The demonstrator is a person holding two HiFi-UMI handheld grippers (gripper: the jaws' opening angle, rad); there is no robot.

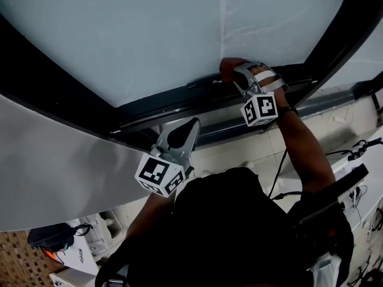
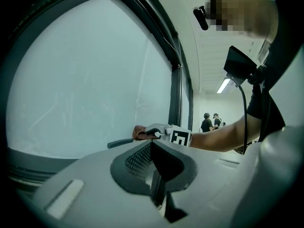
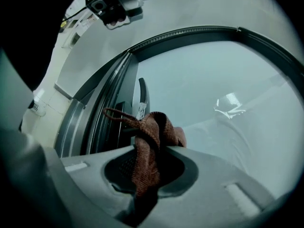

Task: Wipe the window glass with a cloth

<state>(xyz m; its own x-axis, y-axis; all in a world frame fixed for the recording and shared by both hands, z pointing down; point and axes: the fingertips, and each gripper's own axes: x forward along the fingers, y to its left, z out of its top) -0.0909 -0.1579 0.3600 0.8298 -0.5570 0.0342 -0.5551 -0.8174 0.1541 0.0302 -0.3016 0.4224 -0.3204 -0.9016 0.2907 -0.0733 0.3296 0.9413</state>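
Currently the right gripper [image 1: 238,72] is clenched on the cloth [image 3: 151,144], a brown-red knit rag. The rag rises out of the slot between the jaws and bunches above the tips, with one thin loop trailing off to the jaws' left. The bunched end sits at the bottom edge of the window glass [image 1: 149,28], where the pane meets the dark window frame [image 1: 155,103]. Cannot tell whether it presses on the pane. In the left gripper view a dark handle [image 2: 119,143] lies on the frame just left of the rag. The left gripper [image 1: 182,137] is closed, jaws together with nothing between them. It is apart from the frame, below and left of the right gripper, tips aimed up toward the glass. Two people [image 2: 211,122] stand far beyond the right gripper's marker cube [image 2: 181,137].
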